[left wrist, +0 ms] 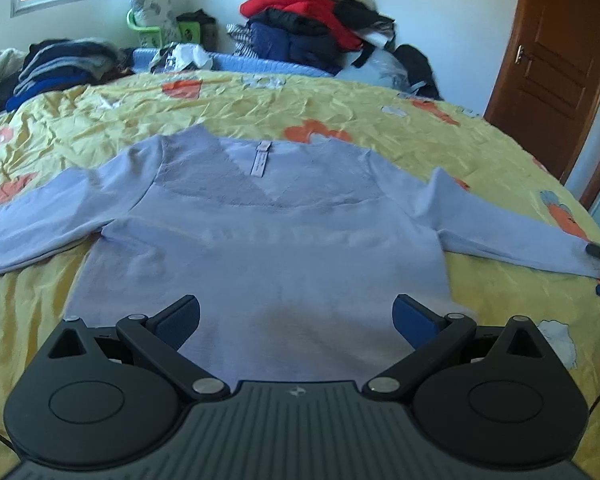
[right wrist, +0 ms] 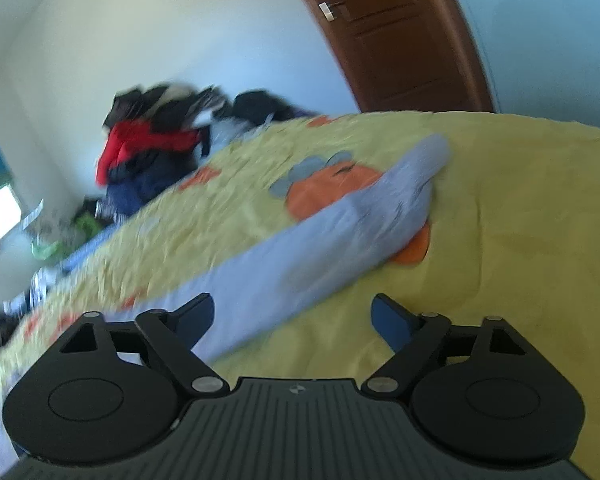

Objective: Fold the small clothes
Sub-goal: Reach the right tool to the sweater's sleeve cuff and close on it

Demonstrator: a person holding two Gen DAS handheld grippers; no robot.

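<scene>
Sweater (left wrist: 260,232) spreads whole in left view; right shows one sleeve (right wrist: 340,224); both grippers' fingers open.

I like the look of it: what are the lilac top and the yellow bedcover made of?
The lilac top looks like soft matte knit, perhaps cotton jersey: no shine, limp sleeves. The yellow bedcover seems thin woven fabric, finely crinkled, with printed orange shapes.

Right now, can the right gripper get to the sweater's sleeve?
Probably yes. The right gripper is open just above the sleeve, which lies flat on the yellow bedspread with nothing on it.
</scene>
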